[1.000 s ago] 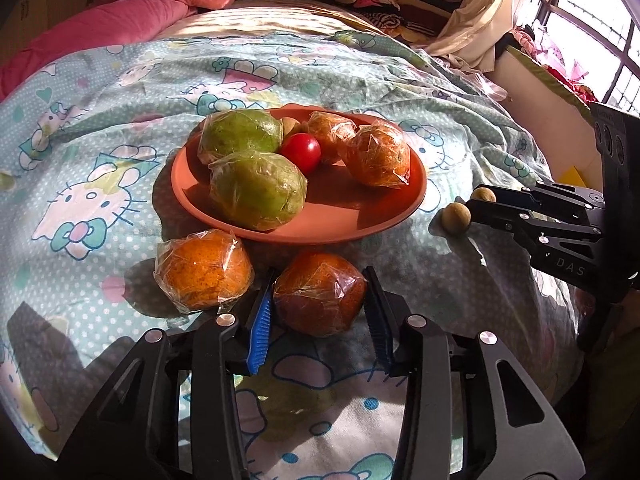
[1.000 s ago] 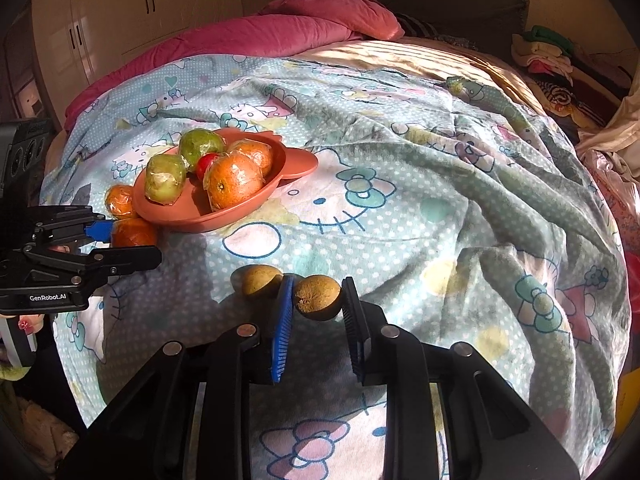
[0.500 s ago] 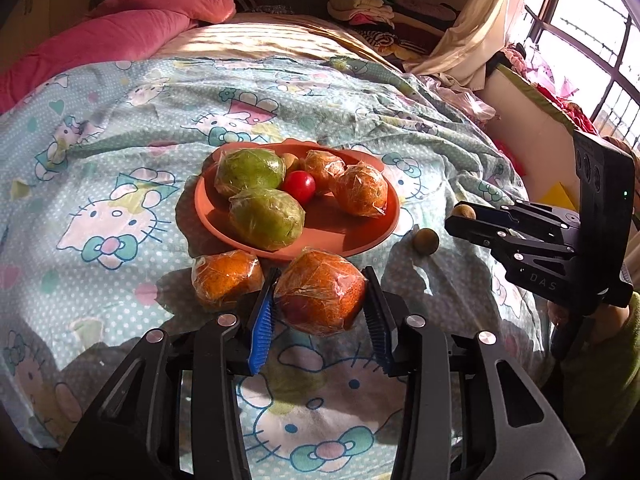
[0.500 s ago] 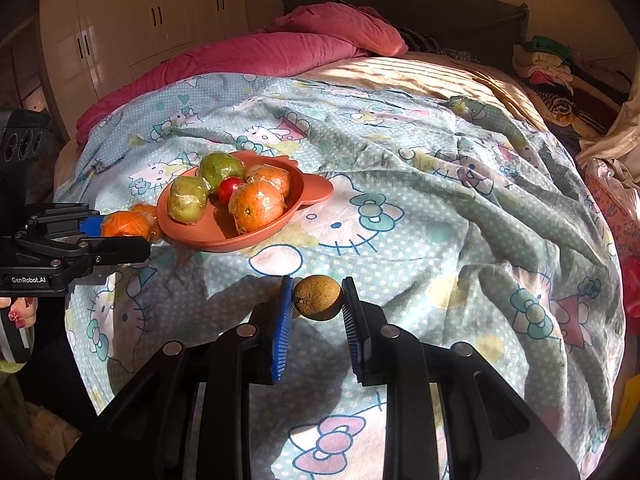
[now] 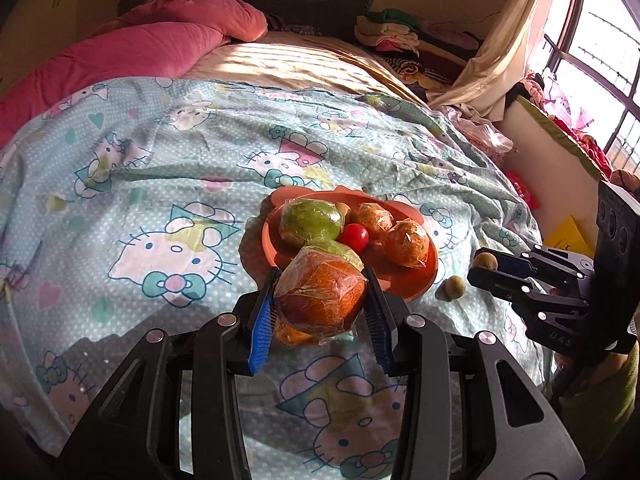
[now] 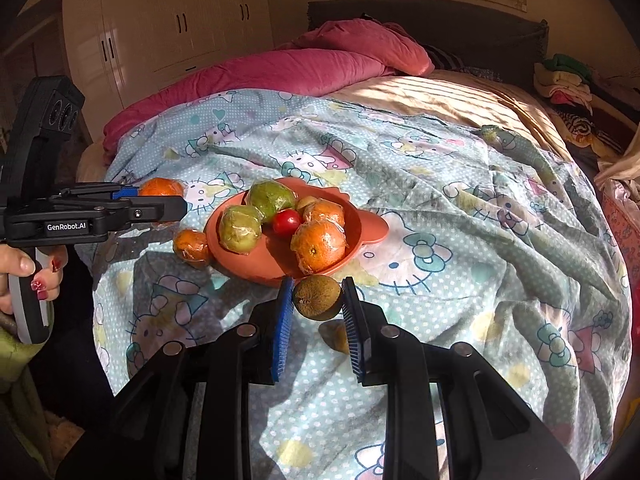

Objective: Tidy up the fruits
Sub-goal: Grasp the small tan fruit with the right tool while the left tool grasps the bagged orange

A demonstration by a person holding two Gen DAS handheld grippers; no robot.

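The left gripper (image 5: pixel 320 304) has its jaws clamped on a plastic-wrapped orange (image 5: pixel 322 294), held clear above the bed's cartoon-print sheet (image 5: pixel 160 184) and just in front of the orange-red plate (image 5: pixel 430 268). On that plate lie two wrapped green fruits (image 5: pixel 312 220), a small red tomato (image 5: pixel 355 237) and two more wrapped oranges (image 5: pixel 408 242), all crowded together. Another wrapped orange (image 6: pixel 191 245) rests on the sheet just beside the plate's left rim in the right wrist view; from the left wrist view it is mostly hidden under the held fruit. The right gripper (image 6: pixel 316 304) has its jaws closed narrowly on a brown kiwi (image 6: pixel 317 297), lifted off the sheet near the plate's front edge. A second kiwi (image 5: pixel 451 289) sits on the sheet just beside the plate's right rim, below the held one. A hand (image 6: pixel 28 276) with painted nails grips the left gripper's handle at the left edge of the right wrist view. A pink duvet (image 6: pixel 280 72) is bunched at the head of the bed, and folded clothes (image 5: pixel 384 30) are piled at the far right
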